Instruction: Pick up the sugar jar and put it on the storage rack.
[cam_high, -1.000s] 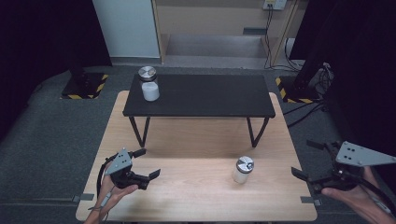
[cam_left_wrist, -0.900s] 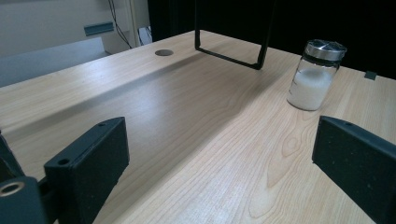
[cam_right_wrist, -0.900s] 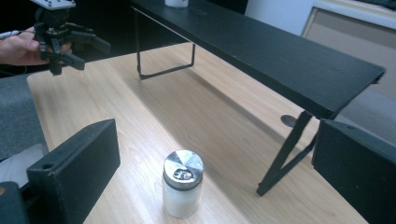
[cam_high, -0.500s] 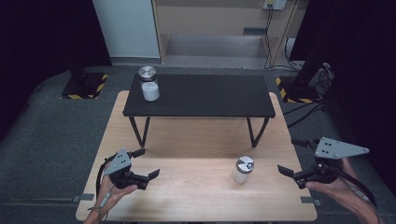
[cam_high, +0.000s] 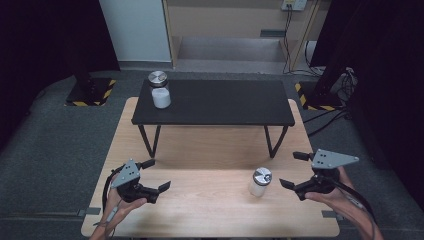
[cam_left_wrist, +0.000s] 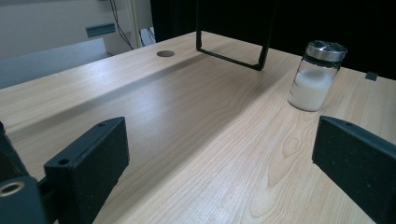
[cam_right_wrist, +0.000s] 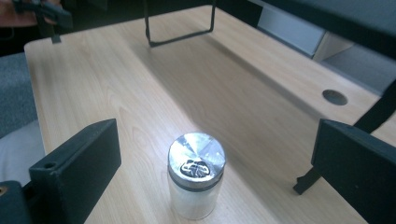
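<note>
A small glass jar (cam_high: 260, 181) of white powder with a metal lid stands upright on the wooden table (cam_high: 210, 150), right of centre near the front. My right gripper (cam_high: 289, 169) is open just to its right, and the jar (cam_right_wrist: 196, 184) sits low between its jaws without touching them. At the front left my left gripper (cam_high: 159, 175) is open and holds nothing, with the jar (cam_left_wrist: 316, 77) well ahead of it on the right. A second, similar jar (cam_high: 160, 90) stands on the far left corner of the black shelf (cam_high: 215, 102).
The black shelf stands on thin metal legs (cam_high: 150, 142) across the back half of the wooden table. A round cable hole (cam_right_wrist: 335, 97) lies in the tabletop under it. Grey carpet surrounds the table, with striped stand bases (cam_high: 90, 92) at the back.
My right gripper has moved left along the table's front, from the right edge to just beside the jar. The left gripper and both jars have stayed put.
</note>
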